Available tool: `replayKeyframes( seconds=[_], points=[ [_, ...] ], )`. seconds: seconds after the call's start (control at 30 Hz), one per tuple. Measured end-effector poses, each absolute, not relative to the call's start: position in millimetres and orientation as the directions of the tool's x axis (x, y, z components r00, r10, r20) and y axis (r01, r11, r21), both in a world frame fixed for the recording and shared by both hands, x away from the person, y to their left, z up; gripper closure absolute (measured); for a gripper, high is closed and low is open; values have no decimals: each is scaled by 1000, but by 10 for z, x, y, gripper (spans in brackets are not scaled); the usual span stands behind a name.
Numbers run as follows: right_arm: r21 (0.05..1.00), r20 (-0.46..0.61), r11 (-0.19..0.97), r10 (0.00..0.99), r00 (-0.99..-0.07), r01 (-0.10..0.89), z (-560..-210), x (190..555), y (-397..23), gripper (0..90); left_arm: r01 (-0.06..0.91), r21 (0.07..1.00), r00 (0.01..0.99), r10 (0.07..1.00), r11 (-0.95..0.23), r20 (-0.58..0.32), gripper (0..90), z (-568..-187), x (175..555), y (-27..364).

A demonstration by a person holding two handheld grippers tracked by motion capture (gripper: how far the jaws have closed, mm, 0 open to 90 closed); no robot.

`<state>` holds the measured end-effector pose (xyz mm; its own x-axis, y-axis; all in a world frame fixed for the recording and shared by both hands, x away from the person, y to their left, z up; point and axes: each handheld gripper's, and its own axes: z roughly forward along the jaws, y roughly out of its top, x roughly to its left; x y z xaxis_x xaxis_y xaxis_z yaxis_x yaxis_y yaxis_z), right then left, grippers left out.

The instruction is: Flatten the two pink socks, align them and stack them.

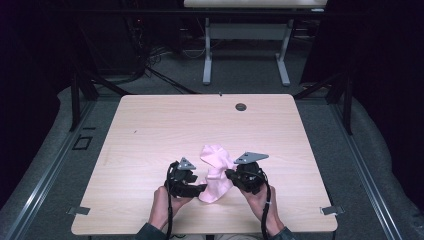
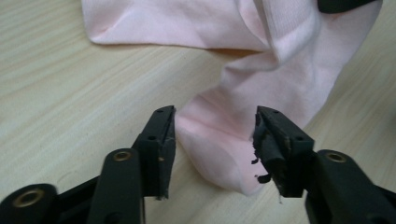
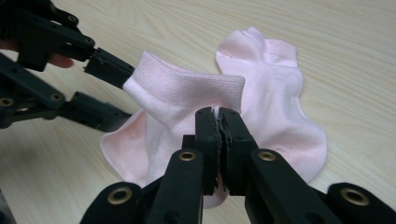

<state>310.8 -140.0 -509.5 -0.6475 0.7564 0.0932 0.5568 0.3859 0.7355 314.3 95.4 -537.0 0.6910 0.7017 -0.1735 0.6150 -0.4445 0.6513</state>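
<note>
Pink socks [image 3: 275, 93] pinched by right gripper [image 3: 218, 116], no readable writing

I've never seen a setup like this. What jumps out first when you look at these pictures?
The pale pink socks stand out at once, bunched on the near part of the light wooden table between two black hand-held grippers. The right gripper is pinched shut on the ribbed cuff of one sock and lifts it, while the left gripper stands open around that sock's toe end. A second pink sock lies flat behind.
</note>
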Motion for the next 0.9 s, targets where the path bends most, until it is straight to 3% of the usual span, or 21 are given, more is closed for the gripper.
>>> replayKeyframes(
  seconds=[0.2, 0.57, 0.9],
  points=[
    [739, 85, 381, 765, -638, 556, -5127, 3066, -1392, 866, 632, 616, 670, 731, -471, -129, 477, -5483, 3094, 896],
    [721, 113, 350, 792, -600, 598, -5227, 2954, -1528, 864, 623, 606, 679, 727, -495, -104, 863, -5599, 3068, 875],
    [681, 170, 302, 821, -545, 667, -5407, 2809, -1687, 860, 624, 611, 678, 726, -487, -114, 879, -5567, 2962, 976]
  ],
)
